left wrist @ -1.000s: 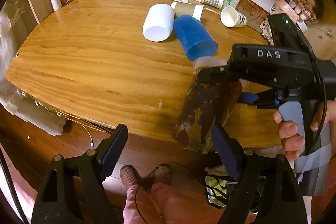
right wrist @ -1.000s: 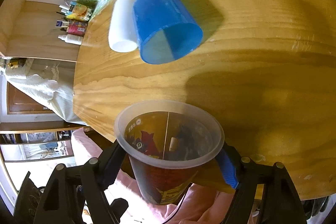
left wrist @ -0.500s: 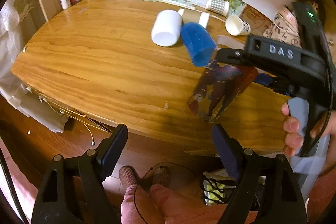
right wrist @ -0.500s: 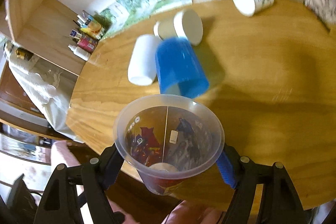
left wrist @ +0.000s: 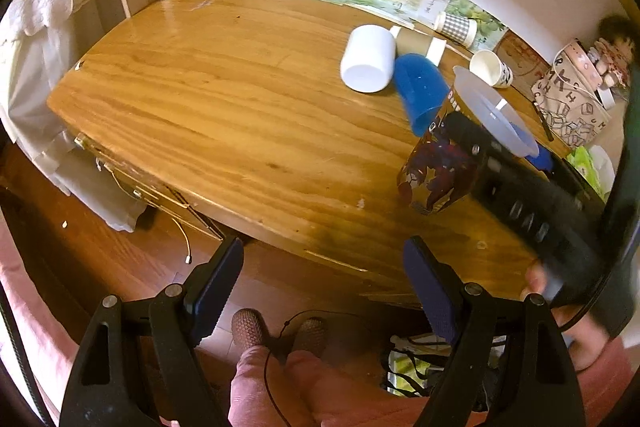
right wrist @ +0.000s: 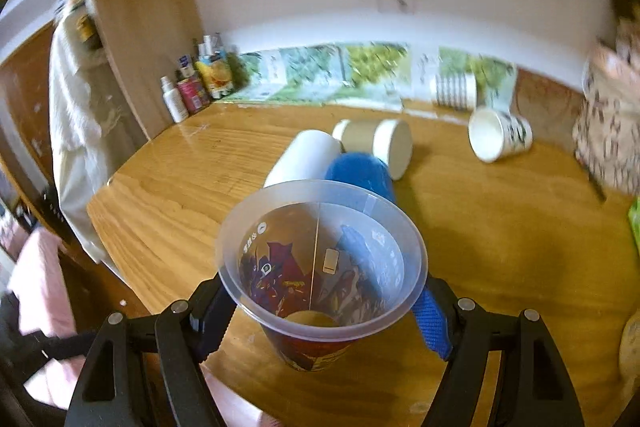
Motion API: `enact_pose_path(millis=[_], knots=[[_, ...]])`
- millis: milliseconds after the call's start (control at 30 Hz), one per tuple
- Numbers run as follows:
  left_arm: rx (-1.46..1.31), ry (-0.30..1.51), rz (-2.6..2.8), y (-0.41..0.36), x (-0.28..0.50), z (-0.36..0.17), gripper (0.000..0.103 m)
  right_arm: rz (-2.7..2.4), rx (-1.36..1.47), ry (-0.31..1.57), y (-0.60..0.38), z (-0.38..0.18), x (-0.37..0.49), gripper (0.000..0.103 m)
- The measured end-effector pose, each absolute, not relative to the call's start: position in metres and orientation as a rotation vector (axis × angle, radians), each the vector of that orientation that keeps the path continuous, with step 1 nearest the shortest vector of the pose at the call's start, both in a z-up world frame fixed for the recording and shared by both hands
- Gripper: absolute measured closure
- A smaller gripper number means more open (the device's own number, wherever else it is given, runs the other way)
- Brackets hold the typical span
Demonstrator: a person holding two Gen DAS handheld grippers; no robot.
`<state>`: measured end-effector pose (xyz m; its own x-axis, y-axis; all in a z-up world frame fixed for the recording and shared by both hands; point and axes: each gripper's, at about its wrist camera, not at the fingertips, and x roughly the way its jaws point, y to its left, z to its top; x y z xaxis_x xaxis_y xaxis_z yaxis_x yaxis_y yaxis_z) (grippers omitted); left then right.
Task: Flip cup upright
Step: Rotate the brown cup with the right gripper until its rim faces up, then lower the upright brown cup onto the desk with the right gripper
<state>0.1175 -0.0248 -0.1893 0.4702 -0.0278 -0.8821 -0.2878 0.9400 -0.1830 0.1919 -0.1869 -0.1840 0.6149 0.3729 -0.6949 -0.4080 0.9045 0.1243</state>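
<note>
A printed plastic cup [right wrist: 316,275] gripped mouth-up in the right tool [right wrist: 320,311], over the wooden desk [left wrist: 224,115].

Its base seems to hover just above the desk's near edge, though contact is unclear. Behind the cup lie a blue cup [left wrist: 420,87] and a white cup [left wrist: 368,59] on their sides. The left tool [left wrist: 320,291] gapes wide, holding nothing.

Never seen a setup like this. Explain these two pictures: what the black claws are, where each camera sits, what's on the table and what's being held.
No robot here: a person holds a two-finger gripper in each hand, each with a fisheye camera looking along its fingers. The left gripper is open and holds nothing, out past the wooden table's edge. The right gripper is shut on a printed plastic cup, mouth tilted up, above the table. Lying on their sides are a blue cup, a white cup, a brown paper cup and a patterned paper cup.
</note>
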Motion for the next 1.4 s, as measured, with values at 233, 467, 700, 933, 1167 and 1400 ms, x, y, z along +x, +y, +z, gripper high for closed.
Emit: enact_pose_path(millis=[233,467,700,933,1167,1400], knots=[[-0.321,1.1,0.19,-0.018,0.111,-0.195,0.019,0.528,-0.193,0.61,-0.172,-0.194,0.161,0.025],[-0.315,1.119,0.21,-0.016,0.106,-0.199,0.019,0.553,-0.253,0.568,-0.163,-0.207,0.149,0.025],[-0.315,1.136,0.215,-0.016,0.106,-0.203,0.019,0.562,-0.287,0.541,-0.158,-0.211,0.142,0.024],[-0.307,1.15,0.194,-0.016,0.109,-0.206,0.019,0.57,-0.275,0.55,-0.16,-0.213,0.144,0.024],[-0.286,1.155,0.151,-0.015,0.117,-0.205,0.019,0.562,-0.336,0.59,-0.153,-0.22,0.141,0.024],[-0.235,1.16,0.063,-0.006,0.13,-0.206,0.019,0.502,-0.359,0.644,-0.148,-0.232,0.137,0.023]])
